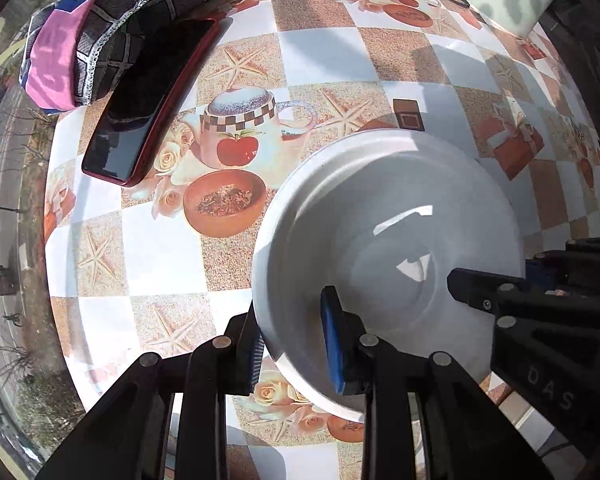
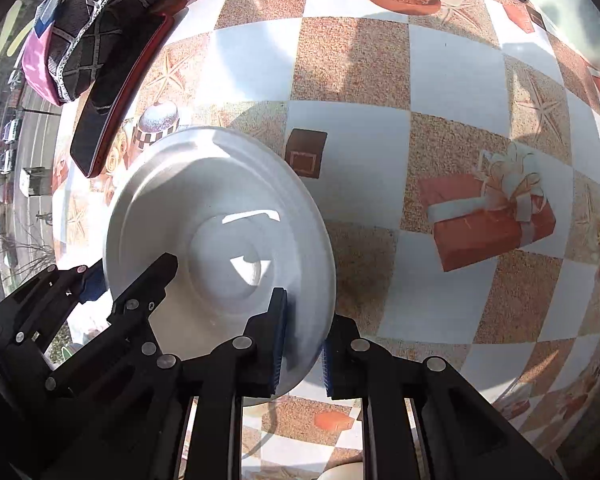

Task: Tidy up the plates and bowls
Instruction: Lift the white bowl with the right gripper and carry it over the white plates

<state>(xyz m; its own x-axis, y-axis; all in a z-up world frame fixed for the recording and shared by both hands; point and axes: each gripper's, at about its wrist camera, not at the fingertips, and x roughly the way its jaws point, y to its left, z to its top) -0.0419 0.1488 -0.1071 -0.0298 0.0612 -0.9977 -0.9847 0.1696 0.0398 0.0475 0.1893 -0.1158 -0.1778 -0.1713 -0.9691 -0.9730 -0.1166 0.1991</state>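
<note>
A smooth, glossy white bowl [image 1: 388, 248], round with a raised ring at its centre, sits on the checkered printed tablecloth [image 1: 160, 248]; the left gripper [image 1: 296, 344] clamps its rim at 7 o'clock, one blue ribbed pad inside, one outside; the right gripper [image 2: 304, 344] pinches the opposite rim likewise; a glossy red-edged phone [image 1: 148, 100] lies at 10 o'clock, beside quilted grid-stitched fabric [image 1: 112, 16].

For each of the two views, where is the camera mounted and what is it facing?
Left wrist view: sits on the left gripper, looking forward and down at the white plate on the table; its own fingers straddle the plate's near-left rim, and the right gripper enters from the right.
Right wrist view: sits on the right gripper, straddling the plate's near-right rim; the left gripper shows at left.
Shared: plate, phone, cloth.
</note>
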